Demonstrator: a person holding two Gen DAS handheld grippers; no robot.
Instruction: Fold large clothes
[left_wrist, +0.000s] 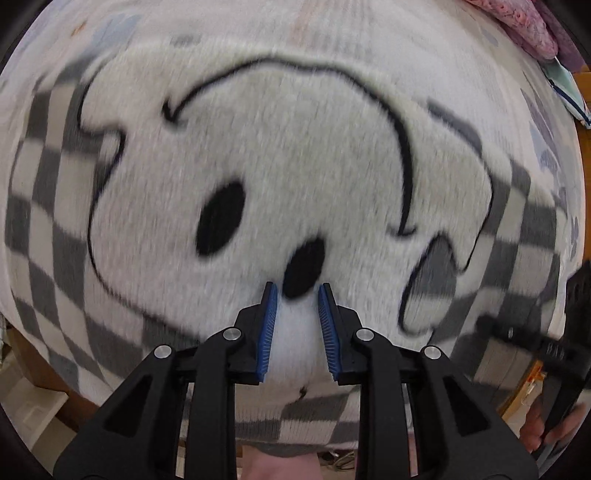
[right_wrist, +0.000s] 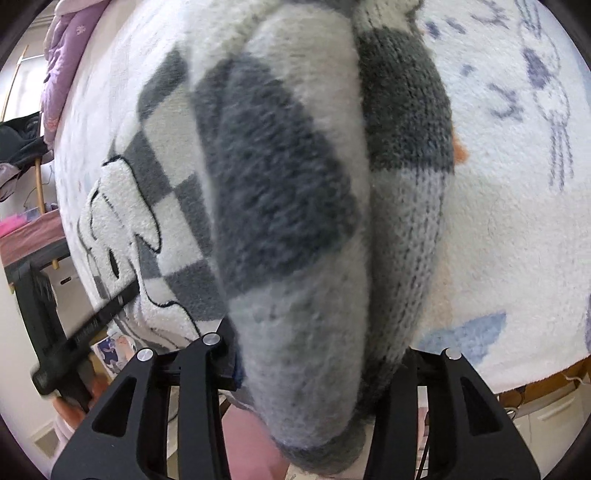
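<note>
Sweater (left_wrist: 295, 177) spread flat over a printed blanket (right_wrist: 498, 184), fuzzy cartoon face up. Left gripper (left_wrist: 295, 317) poised above the face, fingers (left_wrist: 269, 325) apart and empty. Right gripper (right_wrist: 303, 369) clamped on a thick bunch of checkered sleeve (right_wrist: 295, 229), fingertips buried in the knit. Risks: heavy sleeve slipping free mid-fold from so bulky a bite; left fingers pinching only the fluffy pile or snagging the blanket too; body dragged askew by pulling one side alone.

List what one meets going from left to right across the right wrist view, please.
Purple quilt at the far left → left claw reaching onto the sweater → white cartoon patch → bunched checkered sweater filling the middle, in the right claw → white printed blanket.
</note>
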